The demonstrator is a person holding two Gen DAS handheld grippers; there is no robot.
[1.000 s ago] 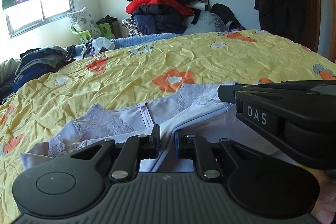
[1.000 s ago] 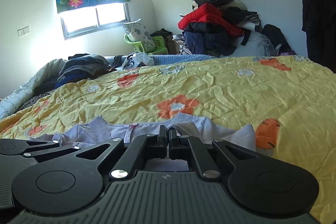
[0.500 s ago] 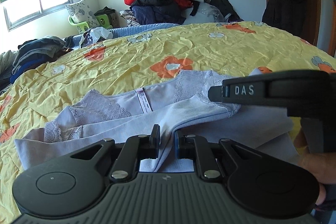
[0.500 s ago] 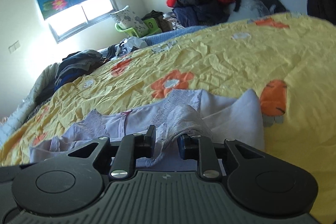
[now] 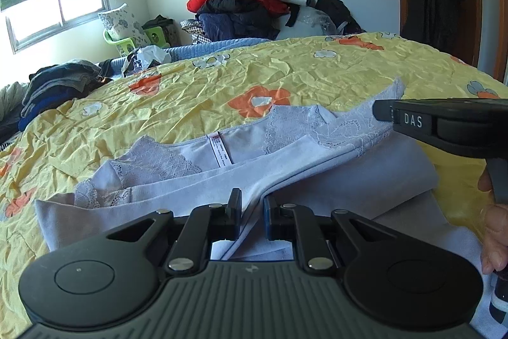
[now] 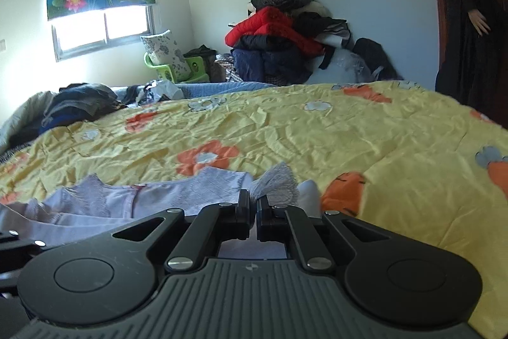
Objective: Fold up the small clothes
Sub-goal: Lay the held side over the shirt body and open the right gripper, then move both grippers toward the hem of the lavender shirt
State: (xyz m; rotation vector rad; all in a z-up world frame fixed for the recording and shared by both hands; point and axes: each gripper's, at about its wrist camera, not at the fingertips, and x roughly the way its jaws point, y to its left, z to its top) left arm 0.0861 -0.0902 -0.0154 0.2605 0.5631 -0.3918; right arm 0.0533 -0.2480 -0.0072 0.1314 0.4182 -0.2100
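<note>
A pale lilac garment [image 5: 244, 148] with lace trim and a white label lies spread on the yellow flowered bedspread [image 5: 197, 91]. My left gripper [image 5: 252, 207] is shut on a fold of its near edge, and cloth runs up between the fingers. In the left wrist view my right gripper [image 5: 377, 111] comes in from the right and pinches the lace corner, lifted a little off the bed. In the right wrist view that gripper [image 6: 253, 207] is shut on the grey-lilac lace corner [image 6: 279, 180], with the rest of the garment [image 6: 152, 196] stretching off to the left.
A heap of red and dark coats [image 5: 250, 2] is piled against the far wall. Folded dark clothes [image 5: 57, 84] sit at the bed's left edge, near a green stool with a pillow [image 5: 123, 30]. A person in black [image 6: 466, 21] stands by the door at right.
My right gripper took a new hold on the lace corner and drew it up and to the right, stretching the lace edge. The left gripper kept its grip and place.
</note>
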